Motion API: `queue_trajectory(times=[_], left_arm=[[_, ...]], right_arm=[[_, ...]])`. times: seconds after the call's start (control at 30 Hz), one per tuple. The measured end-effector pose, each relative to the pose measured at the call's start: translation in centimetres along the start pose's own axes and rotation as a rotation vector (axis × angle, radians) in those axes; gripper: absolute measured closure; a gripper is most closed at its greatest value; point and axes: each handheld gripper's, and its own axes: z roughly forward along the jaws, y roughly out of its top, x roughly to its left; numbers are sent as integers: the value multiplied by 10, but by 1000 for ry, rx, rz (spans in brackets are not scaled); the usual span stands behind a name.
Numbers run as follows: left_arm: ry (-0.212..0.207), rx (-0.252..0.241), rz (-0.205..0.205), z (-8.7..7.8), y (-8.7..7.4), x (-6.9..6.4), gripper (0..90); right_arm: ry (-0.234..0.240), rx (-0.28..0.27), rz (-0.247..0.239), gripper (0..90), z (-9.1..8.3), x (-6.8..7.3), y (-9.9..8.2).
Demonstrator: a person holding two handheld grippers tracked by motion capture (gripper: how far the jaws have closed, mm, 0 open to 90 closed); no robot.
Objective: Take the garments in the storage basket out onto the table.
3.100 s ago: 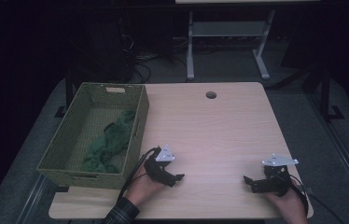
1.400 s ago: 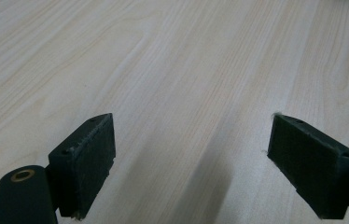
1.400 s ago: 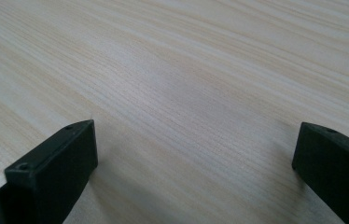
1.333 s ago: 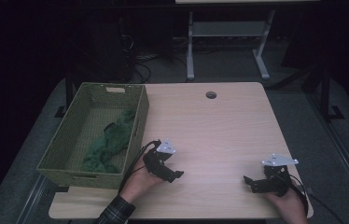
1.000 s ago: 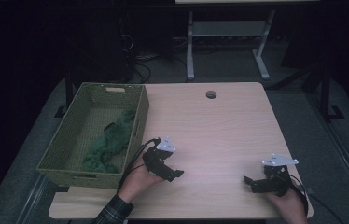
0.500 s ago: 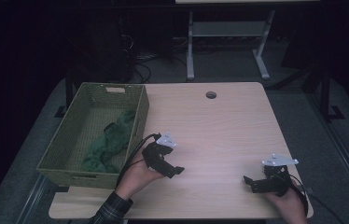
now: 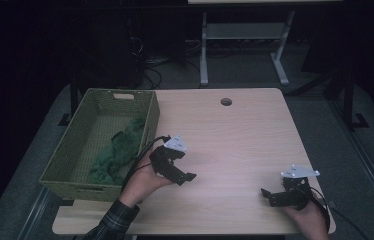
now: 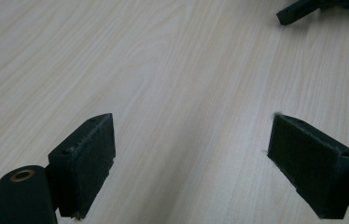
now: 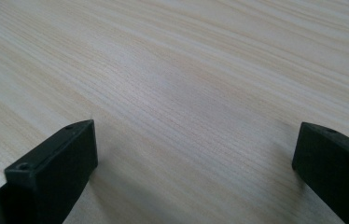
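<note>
L gripper [image 7: 175,167] lifted nearer woven basket [image 7: 82,150]; both grippers' fingers spread, empty, over woodgrain table [image 7: 235,135].

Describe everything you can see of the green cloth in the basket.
The green cloth is a dark green, soft, fuzzy-looking fabric, crumpled in a loose heap rather than folded. It lies inside the woven basket, along its right wall, stretching from about mid-basket toward the near corner. A darker strand curls across its top; I cannot tell what that is. Nothing grips it: the left claw is above the bare table, outside the basket.
</note>
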Motion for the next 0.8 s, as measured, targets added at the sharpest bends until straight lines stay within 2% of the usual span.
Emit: queue_trajectory(times=[0.13, 0.2, 0.47, 0.8], left_arm=[[0, -6, 3, -4, 2, 5, 143], [-9, -15, -9, -5, 3, 5, 143], [-33, -18, -2, -12, 6, 12, 164], [1, -37, -23, -35, 2, 23, 168]], right_arm=[[0, 0, 0, 0, 0, 0, 0], [0, 0, 0, 0, 0, 0, 0], [0, 0, -1, 0, 0, 0, 0], [0, 0, -1, 0, 0, 0, 0]])
